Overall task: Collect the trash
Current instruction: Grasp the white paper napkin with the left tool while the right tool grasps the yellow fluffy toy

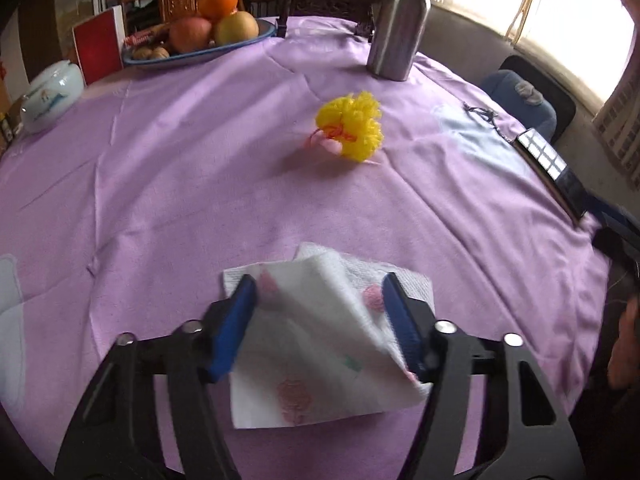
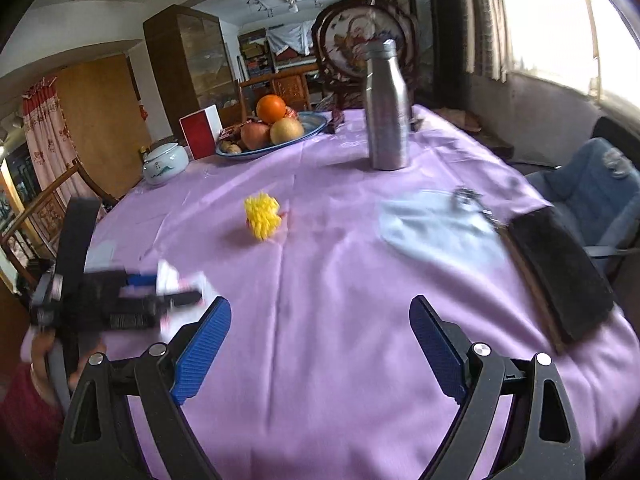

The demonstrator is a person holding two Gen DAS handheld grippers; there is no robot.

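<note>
A white paper napkin (image 1: 320, 344) with pink prints lies on the purple tablecloth (image 1: 180, 200) near the front edge. My left gripper (image 1: 319, 280) stands over it with its jaws half closed. Both blue pads (image 1: 236, 320) touch the napkin, and the sheet buckles up between them while still resting on the cloth. The right wrist view shows the left gripper (image 2: 176, 280) at the left, blurred, with the white napkin (image 2: 170, 274) in it. My right gripper (image 2: 320, 304) hangs open above bare cloth with nothing between its fingers. A yellow pompom (image 1: 350, 126) (image 2: 262, 216) sits mid-table.
A steel bottle (image 1: 400, 20) (image 2: 386, 108) stands at the back. A fruit bowl (image 2: 316, 122), a red box (image 2: 200, 132) and a white jar (image 2: 166, 162) line the far left. A black flat object (image 2: 560, 272) lies at the right edge beside a pale blue patch (image 2: 432, 228).
</note>
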